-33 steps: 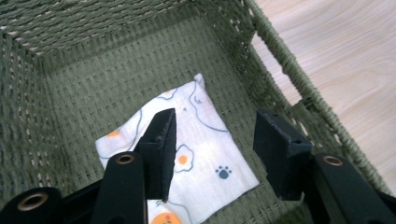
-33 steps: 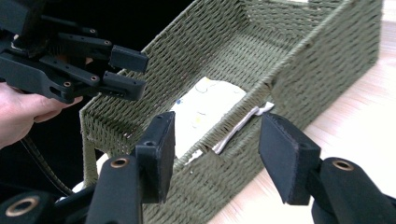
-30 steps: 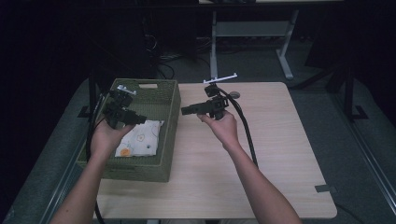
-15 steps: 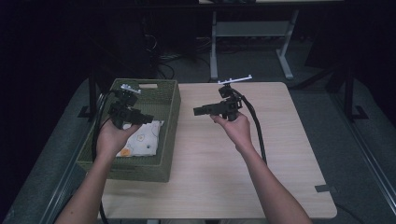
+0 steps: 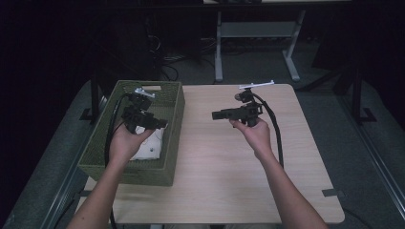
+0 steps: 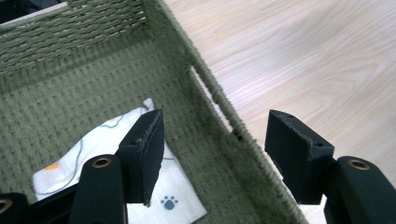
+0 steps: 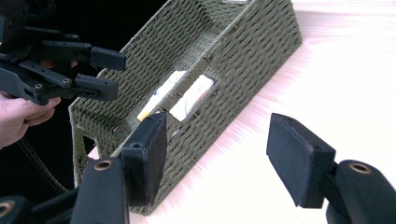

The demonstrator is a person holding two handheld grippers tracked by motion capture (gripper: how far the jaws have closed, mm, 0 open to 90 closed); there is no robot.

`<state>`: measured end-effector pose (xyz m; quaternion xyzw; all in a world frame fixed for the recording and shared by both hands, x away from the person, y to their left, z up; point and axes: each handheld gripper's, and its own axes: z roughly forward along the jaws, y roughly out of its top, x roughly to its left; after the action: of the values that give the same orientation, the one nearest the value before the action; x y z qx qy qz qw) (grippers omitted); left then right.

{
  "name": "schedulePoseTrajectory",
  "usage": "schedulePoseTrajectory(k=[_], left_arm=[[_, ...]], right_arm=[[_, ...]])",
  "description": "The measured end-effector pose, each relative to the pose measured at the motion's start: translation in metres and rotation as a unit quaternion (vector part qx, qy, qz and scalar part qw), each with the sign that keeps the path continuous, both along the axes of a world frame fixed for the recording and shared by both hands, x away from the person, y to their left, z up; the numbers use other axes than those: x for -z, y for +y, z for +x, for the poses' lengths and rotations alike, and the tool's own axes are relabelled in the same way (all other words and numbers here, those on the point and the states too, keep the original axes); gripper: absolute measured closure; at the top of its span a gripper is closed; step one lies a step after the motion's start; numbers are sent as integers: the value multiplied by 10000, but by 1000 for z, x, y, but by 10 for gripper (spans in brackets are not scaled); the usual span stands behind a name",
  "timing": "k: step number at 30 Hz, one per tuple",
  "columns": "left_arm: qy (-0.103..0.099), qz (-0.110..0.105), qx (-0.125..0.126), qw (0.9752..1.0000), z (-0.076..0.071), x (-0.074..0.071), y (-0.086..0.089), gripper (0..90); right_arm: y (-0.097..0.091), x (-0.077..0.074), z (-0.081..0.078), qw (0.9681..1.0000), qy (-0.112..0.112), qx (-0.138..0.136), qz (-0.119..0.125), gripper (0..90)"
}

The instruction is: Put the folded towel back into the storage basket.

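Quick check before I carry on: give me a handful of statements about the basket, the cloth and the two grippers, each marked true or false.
1. The white cloth lies inside the green woven basket. True.
2. The right gripper is clamped on the basket's rim. False: its jaws stand wide apart over the wooden table, pointing at the basket's side, and hold nothing.
3. The left gripper is open above the basket. True.
4. The cloth is plain white with no print. False: a small blue paw mark and an orange patch show on it.
5. The basket sits on the right half of the table. False: it sits at the left edge in the high view.
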<state>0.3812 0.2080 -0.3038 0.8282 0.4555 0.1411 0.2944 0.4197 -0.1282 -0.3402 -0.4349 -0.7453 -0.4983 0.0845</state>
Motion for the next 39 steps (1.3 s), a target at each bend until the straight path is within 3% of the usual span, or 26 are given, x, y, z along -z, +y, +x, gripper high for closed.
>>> schedulePoseTrajectory(k=[20,39], left_arm=[[-47,-162,303,9994,-5,4,-32,347],[-7,-314,772,9965,-14,18,-80,327]], right_arm=[[-44,12,-10,9996,111,273,-23,347],[-85,20,-26,9986,147,510,-19,333]])
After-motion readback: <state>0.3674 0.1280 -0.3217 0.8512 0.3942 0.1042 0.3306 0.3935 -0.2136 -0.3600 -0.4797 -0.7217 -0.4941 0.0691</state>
